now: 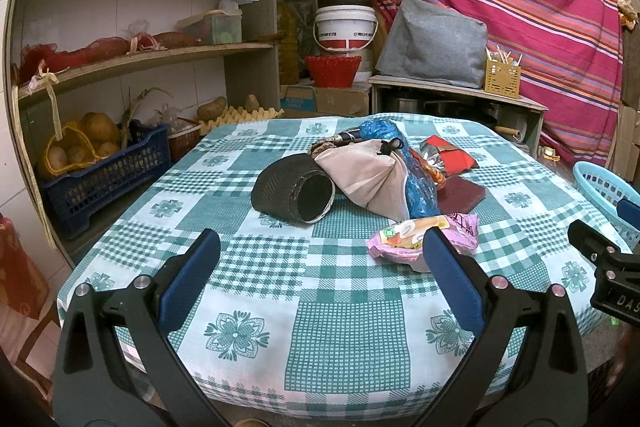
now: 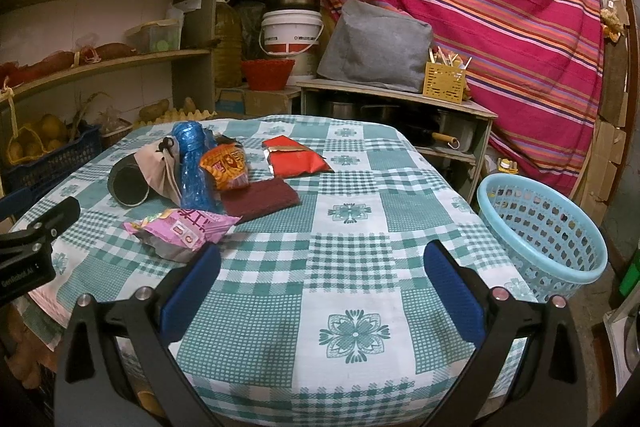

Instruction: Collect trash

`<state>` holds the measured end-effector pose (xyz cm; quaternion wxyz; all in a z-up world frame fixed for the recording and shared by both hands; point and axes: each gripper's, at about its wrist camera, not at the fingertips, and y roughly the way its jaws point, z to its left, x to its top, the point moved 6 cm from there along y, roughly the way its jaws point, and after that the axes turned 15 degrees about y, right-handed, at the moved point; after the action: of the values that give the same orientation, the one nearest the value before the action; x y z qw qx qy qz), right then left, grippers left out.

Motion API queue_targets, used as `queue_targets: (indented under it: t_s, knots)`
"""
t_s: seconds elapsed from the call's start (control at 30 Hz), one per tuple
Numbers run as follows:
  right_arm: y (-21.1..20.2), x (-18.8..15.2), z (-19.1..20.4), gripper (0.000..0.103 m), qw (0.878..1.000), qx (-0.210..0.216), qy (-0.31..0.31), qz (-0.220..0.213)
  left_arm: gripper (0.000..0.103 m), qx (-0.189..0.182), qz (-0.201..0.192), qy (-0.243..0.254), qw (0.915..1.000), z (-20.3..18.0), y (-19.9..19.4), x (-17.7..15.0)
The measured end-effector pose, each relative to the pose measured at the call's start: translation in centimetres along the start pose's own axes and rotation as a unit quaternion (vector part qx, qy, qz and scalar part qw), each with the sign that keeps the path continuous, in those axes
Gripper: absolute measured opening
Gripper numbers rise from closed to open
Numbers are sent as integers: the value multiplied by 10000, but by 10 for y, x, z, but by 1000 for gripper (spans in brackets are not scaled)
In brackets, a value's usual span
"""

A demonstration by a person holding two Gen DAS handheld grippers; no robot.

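Both hand-held grippers (image 1: 320, 267) (image 2: 320, 275) wide open, empty

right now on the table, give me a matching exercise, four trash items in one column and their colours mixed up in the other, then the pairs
Things:
1. snack wrapper nearest the grippers
2. flat foil packet
3. crumpled plastic bag
4. tipped-over cup

Colours:
A. blue
B. dark grey
C. pink
D. red

Pairs: 1-C, 2-D, 3-A, 4-B
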<state>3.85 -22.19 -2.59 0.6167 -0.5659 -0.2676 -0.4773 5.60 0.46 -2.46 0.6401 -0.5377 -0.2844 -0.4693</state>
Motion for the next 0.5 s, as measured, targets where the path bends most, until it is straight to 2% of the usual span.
queue_targets:
  t_s: [0.5]
  knots:
    - [1,-1,-3,99,10000,-6,2,28,98,16,0,14,10000,-1,1,-1]
